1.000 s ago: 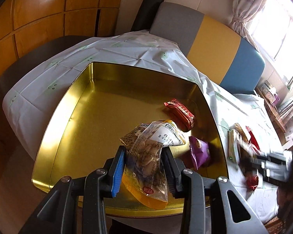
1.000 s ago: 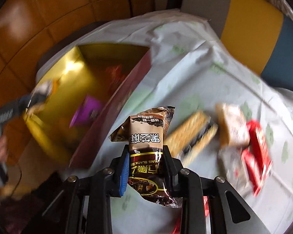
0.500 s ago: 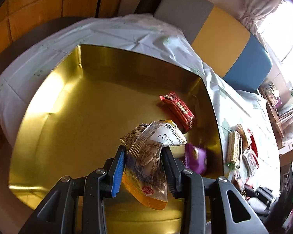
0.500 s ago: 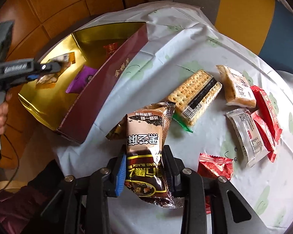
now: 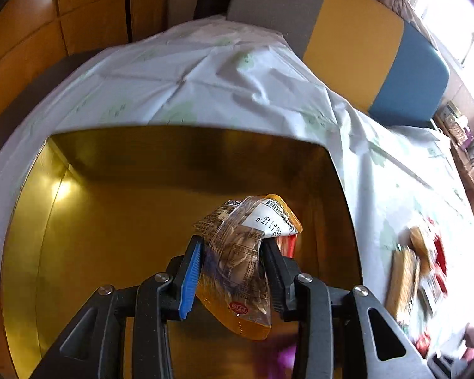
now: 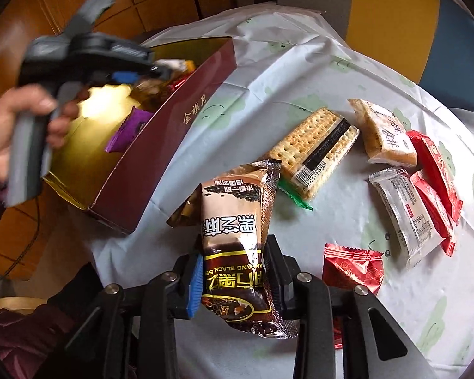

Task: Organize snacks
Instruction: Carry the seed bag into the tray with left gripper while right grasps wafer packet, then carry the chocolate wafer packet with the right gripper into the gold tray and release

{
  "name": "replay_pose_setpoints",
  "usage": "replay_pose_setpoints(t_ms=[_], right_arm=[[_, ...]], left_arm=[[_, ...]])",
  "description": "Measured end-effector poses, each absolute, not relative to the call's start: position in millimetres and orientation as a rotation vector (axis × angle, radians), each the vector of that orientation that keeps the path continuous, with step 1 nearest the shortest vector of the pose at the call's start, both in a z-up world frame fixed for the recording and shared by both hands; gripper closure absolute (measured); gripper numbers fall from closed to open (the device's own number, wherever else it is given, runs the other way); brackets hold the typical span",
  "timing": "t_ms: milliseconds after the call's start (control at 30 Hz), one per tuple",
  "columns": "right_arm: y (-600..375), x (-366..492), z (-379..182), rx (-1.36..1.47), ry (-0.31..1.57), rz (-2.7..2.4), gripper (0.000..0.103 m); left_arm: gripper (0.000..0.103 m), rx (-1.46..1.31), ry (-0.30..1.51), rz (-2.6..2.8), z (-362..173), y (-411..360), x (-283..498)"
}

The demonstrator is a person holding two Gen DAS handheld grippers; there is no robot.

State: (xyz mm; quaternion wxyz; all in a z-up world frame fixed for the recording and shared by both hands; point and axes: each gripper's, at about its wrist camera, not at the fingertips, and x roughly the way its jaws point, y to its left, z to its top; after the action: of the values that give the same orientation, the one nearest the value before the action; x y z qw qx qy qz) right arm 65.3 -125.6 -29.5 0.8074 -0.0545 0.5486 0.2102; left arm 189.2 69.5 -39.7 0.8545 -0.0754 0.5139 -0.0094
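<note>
Bench [image 6: 300,72] under a white cloth, sofa behind. Gold-lined box [image 5: 117,221] with maroon outer wall sits at the bench's left edge, open top, evidently the collecting bin; a purple pack [image 6: 128,131] and a red one already lie inside. Loose snacks spread toward the right edge: cracker sleeve [image 6: 316,145], white bar [image 6: 404,214], red packs [image 6: 439,170]. Left gripper [image 5: 230,271] hangs over the box interior, fingers pinching a clear orange-trimmed packet [image 5: 237,268], jaws just easing wider, probably about to drop it. Right gripper [image 6: 233,281] holds a brown black-sesame pack [image 6: 233,243] clamped narrow above the cloth near the box's front corner, likely next in line.
</note>
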Motion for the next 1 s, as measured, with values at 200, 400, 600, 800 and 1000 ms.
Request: replay_pose_setpoints(t_ms=[200,400,600,800,1000], right_arm=[[-129.5,66.6,-31.6,-0.091,1.174,0.452,0.067],[-128.8,66.3,-33.8,-0.081,1.172,0.443,0.067],[-127.8,66.2,-33.7,-0.081,1.166,0.433,0.067],[-126.9,63.9,-34.1,-0.08,1.161,0.426,0.067],[-128.6,64.0,-34.9,-0.064,1.161,0.414,0.067]], left_arm=[[0.055,-0.225,1.06,-0.09,-30.1,70.0,190.4],[0.049,-0.199,0.971,-0.061,-6.8,77.9,157.8],[0.048,-0.187,0.945,0.006,0.6,88.8,121.1],[0.048,-0.12,0.865,0.043,12.5,90.1,80.3],[0.048,-0.106,0.832,0.067,18.3,93.6,56.3]])
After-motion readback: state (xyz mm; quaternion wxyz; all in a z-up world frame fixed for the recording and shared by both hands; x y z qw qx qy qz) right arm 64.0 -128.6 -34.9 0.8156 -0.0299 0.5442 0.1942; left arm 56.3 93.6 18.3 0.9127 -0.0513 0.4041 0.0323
